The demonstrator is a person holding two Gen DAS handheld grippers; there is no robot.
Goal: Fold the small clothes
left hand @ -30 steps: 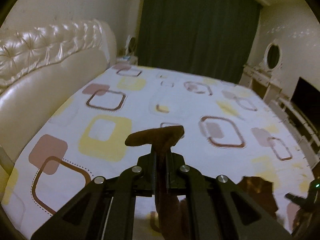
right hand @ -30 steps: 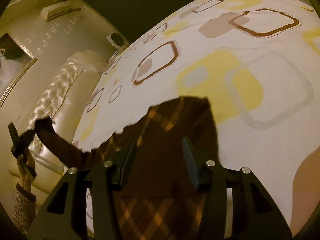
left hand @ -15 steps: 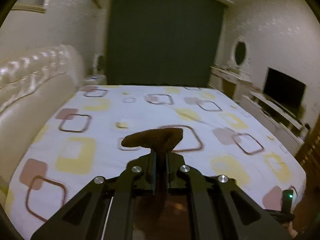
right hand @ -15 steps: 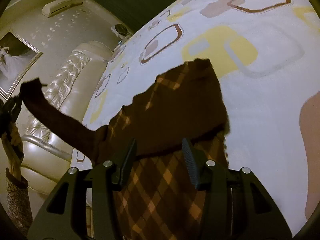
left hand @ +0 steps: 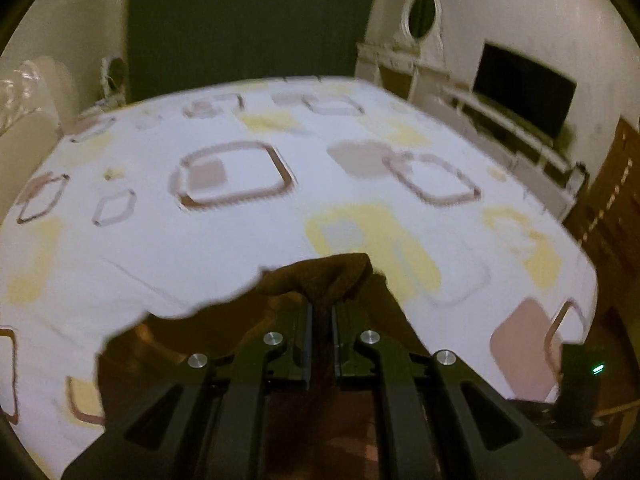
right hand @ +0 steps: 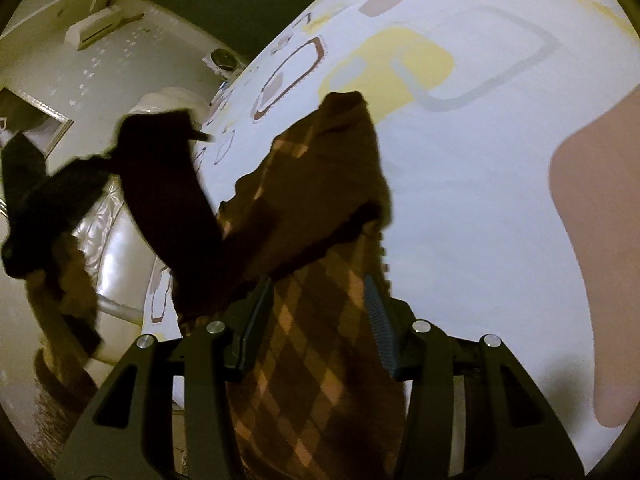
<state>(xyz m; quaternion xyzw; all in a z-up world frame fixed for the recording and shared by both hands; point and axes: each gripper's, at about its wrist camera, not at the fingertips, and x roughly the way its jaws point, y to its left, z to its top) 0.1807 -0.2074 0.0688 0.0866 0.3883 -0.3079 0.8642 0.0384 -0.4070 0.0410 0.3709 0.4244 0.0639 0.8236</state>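
My left gripper (left hand: pixel 320 312) clamped tight on a brown garment (right hand: pixel 320 216) fold, lower centre of frame, my right gripper (right hand: pixel 316 312) jaws apart over its argyle body, patterned bedsheet (left hand: pixel 280 248) beneath.

The left tool (left hand: pixel 320 320) is black, with two flat arms and four round silver screws. The right tool (right hand: pixel 320 308) is black too, with silver screws and blue ribbed pads (right hand: pixel 378 312). A knitted brown sleeve (right hand: pixel 60 412) shows at the far left.
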